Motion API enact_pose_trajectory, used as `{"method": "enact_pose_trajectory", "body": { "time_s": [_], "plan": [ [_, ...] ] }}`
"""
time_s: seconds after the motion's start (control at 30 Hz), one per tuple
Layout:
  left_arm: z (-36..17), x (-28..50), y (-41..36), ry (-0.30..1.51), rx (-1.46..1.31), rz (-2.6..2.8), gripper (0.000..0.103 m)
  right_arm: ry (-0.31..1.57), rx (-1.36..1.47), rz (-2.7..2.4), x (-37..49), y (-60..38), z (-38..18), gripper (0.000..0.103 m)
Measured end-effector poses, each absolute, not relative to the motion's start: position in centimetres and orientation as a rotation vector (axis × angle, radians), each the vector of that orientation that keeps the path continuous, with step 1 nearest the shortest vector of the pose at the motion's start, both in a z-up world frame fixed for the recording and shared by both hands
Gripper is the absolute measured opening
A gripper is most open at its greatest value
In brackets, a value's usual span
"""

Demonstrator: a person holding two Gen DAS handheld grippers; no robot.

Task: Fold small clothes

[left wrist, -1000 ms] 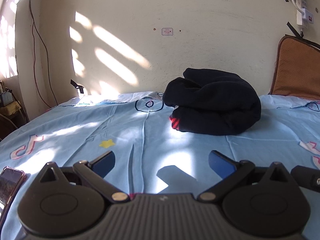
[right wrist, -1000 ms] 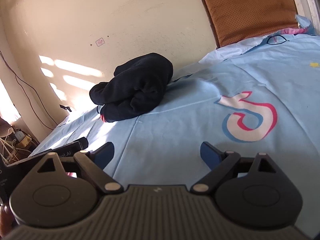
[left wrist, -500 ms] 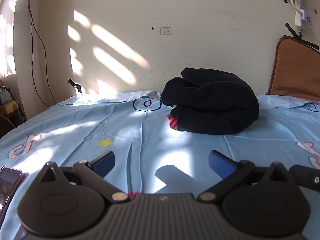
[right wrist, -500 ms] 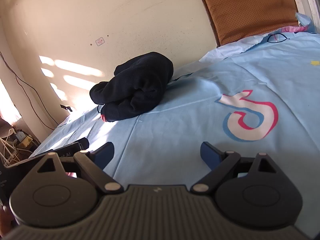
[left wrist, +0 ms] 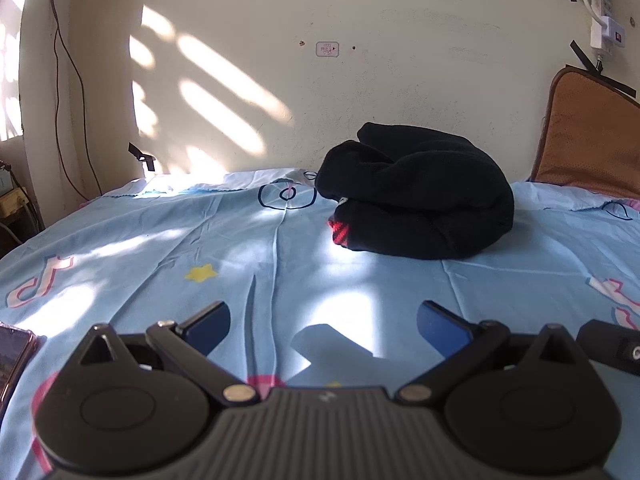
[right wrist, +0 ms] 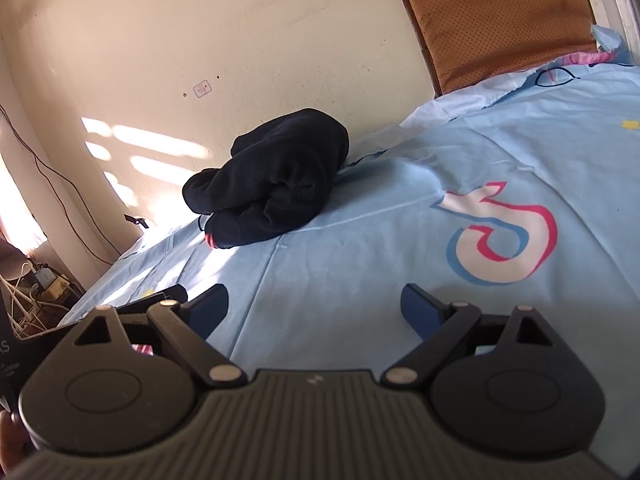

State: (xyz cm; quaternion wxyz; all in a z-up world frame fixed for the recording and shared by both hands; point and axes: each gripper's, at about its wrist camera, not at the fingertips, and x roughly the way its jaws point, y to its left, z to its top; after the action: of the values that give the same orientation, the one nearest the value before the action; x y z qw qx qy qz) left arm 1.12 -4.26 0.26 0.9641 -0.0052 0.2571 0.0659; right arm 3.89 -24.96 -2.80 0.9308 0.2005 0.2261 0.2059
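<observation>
One dark garment [left wrist: 420, 204] lay bundled on the bed [left wrist: 240, 248], near the far edge where the sheet met the wall [left wrist: 360, 92], well apart from both sets of tongs. It was black, thick and soft-looking, rolled and folded over itself into a rounded heap rather than spread flat. In the left wrist view its long axis ran along the far edge of the bed, with a small patch of red [left wrist: 340, 231] showing at its left end, low against the sheet. In the right wrist view the same garment [right wrist: 272, 184] stretched from that low red-marked end up toward the wall, its folds pinched into a crease in the middle.

The left gripper [left wrist: 323, 322] hovered low over the near part of the bed with its blue-padded fingers [left wrist: 210, 322] spread wide and nothing between them. The right gripper [right wrist: 314, 308] was likewise wide, holding nothing, over the light blue sheet beside a pink and white printed motif [right wrist: 500, 236].

A brown cushion [right wrist: 500, 20] stood against the wall at the bed's far right corner. A phone [left wrist: 14, 354] lay at the near left edge of the bed.
</observation>
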Motion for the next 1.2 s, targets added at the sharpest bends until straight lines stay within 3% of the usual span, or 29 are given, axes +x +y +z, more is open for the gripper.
{"method": "enact_pose_trajectory", "body": {
  "time_s": [1.2],
  "plan": [
    [0.08,1.46,-4.96,0.557,0.057,0.188,0.103,0.466,0.418,0.421,3.88,-24.95,-2.78,0.095]
  ]
}}
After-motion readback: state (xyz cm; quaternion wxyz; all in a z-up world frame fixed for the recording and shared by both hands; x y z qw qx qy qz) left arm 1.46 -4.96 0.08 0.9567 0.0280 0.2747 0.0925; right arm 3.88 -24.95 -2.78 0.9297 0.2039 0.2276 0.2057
